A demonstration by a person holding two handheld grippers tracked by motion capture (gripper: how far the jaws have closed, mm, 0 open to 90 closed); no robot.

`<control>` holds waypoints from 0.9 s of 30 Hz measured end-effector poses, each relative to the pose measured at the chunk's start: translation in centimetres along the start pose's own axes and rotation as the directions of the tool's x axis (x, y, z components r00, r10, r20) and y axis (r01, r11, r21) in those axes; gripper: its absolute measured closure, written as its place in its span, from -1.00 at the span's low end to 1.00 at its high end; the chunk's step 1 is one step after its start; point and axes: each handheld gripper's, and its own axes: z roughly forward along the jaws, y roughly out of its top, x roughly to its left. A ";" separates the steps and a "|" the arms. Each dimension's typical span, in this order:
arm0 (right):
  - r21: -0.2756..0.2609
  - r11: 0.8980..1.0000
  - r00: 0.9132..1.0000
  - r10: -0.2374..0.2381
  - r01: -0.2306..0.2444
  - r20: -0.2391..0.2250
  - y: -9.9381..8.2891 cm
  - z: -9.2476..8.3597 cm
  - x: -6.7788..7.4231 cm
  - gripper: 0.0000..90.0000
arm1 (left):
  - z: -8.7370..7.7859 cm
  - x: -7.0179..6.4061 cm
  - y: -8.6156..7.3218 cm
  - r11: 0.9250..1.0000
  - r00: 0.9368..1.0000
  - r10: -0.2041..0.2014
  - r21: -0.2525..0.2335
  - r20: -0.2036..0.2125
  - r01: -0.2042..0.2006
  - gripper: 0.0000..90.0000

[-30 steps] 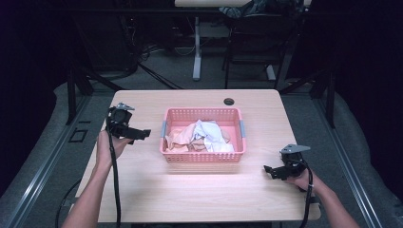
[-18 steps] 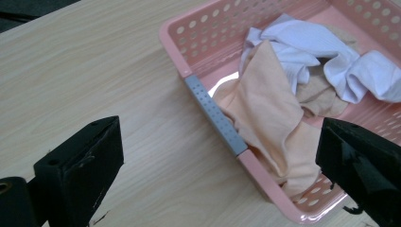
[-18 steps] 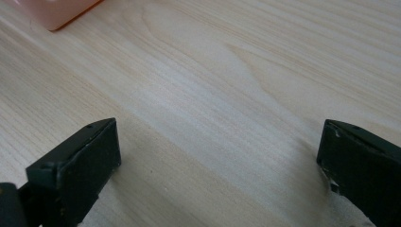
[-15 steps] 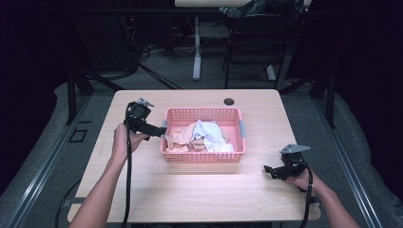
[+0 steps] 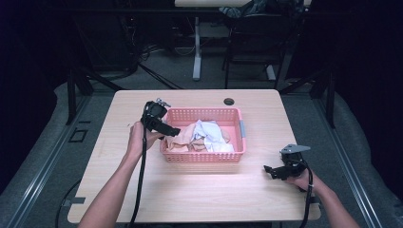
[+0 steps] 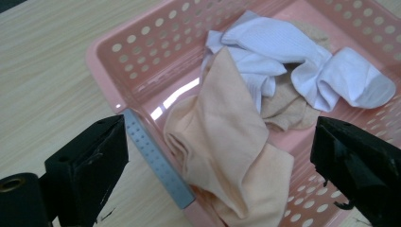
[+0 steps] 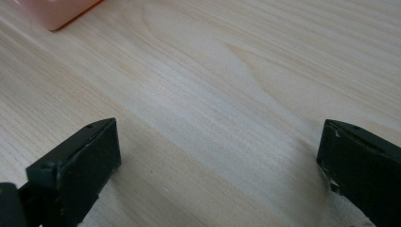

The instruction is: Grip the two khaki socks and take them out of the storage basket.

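Observation:
A pink perforated basket (image 5: 237, 154) sits mid-table and holds a peach sock (image 5: 178, 141), white socks (image 5: 209, 135) and a tan one. My left gripper (image 5: 172, 129) hangs open over the basket's left end, jaws wide apart. In the left gripper view the peach sock (image 6: 222, 142) lies between and beyond the jaws, with the white socks (image 6: 302, 61) farther in and the basket's grey handle (image 6: 156, 161) below. My right gripper (image 5: 270, 169) rests open low over bare table at the front right, pointing left; a corner of the basket (image 7: 56, 12) shows far ahead of it.
The wooden table (image 5: 199, 194) has a round black cable hole (image 5: 229, 101) near its far edge. Black cables trail from both grippers off the front edge. Chairs and desk legs stand on the dark floor beyond the table.
My left gripper has travelled right from the table's left side to above the basket's left end. The right gripper has stayed where it was.

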 end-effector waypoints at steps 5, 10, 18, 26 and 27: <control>0.000 1.000 1.000 -0.001 0.001 -0.002 0.0 0.0 0.0 -1.00 | 1.2 -0.4 0.3 0.999 1.000 0.014 0.032 0.014 -0.014 -0.76; 0.000 1.000 1.000 -0.001 0.001 -0.003 0.0 0.0 0.0 -1.00 | 2.3 -0.9 0.4 0.997 0.999 0.032 0.073 0.023 -0.033 -0.60; 0.000 1.000 1.000 -0.002 0.002 -0.004 0.0 0.0 0.0 -1.00 | 4.8 -1.7 0.4 0.983 0.998 0.054 0.174 0.021 -0.057 -0.36; 0.002 1.000 1.000 -0.003 0.003 0.000 0.0 0.0 0.0 -1.00 | 6.4 -2.3 0.7 0.972 0.999 0.048 0.229 0.017 -0.051 -0.39; 0.002 1.000 1.000 -0.003 0.003 0.000 0.0 0.0 0.0 -1.00 | 6.8 -2.3 0.9 0.969 0.999 0.049 0.240 0.015 -0.051 -0.39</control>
